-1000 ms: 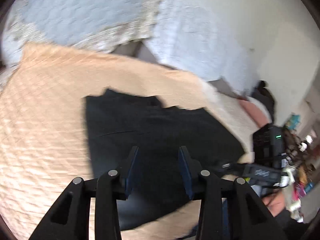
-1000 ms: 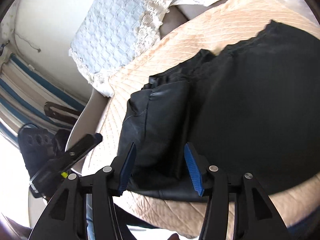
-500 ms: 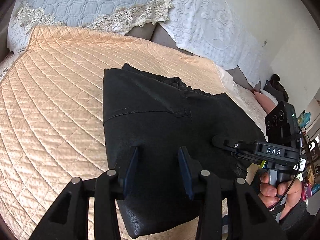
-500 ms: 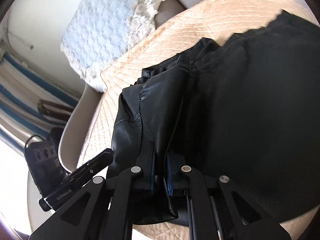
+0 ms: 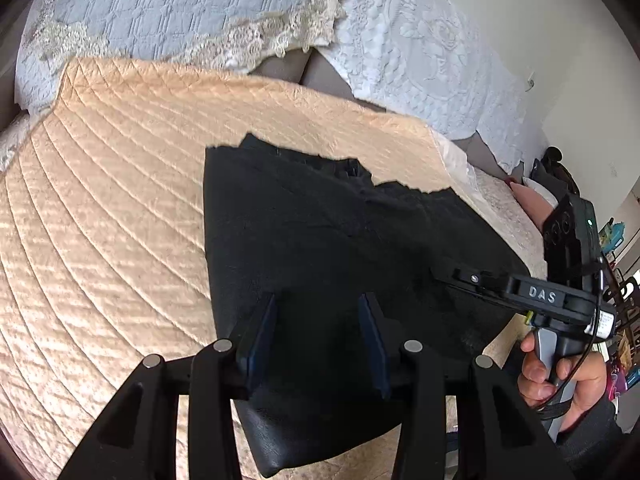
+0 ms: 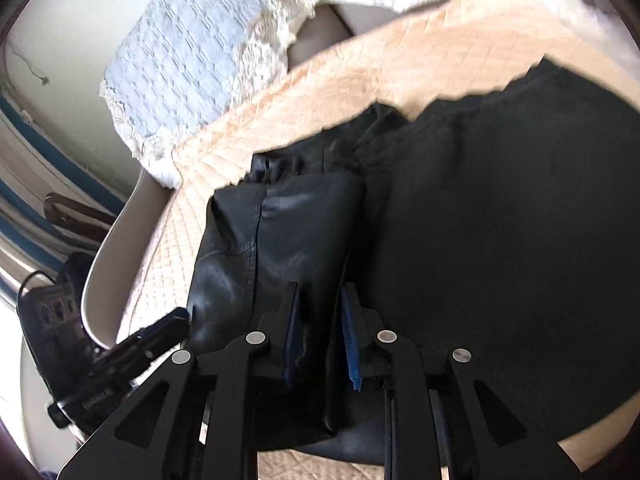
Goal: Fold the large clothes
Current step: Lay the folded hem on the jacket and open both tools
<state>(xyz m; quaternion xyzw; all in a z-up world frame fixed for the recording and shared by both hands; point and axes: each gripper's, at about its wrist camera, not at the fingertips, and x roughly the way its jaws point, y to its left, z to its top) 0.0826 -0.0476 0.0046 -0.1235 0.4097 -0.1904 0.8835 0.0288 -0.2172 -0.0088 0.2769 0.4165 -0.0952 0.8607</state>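
A peach quilted cover is spread over the bed. Two white lace-edged pillows are propped at its head, with a grey headboard seen between them. A plain off-white wall is lit by daylight. Blue-striped fabric is seen beside the bed. Coloured clutter is seen far right.

Bed with peach quilted cover, filling the left and centre of the left wrist frame. On it: one black leather-like garment, lying lower centre to right. Pale blue lace-edged pillow at upper left, white embossed pillow at upper right.
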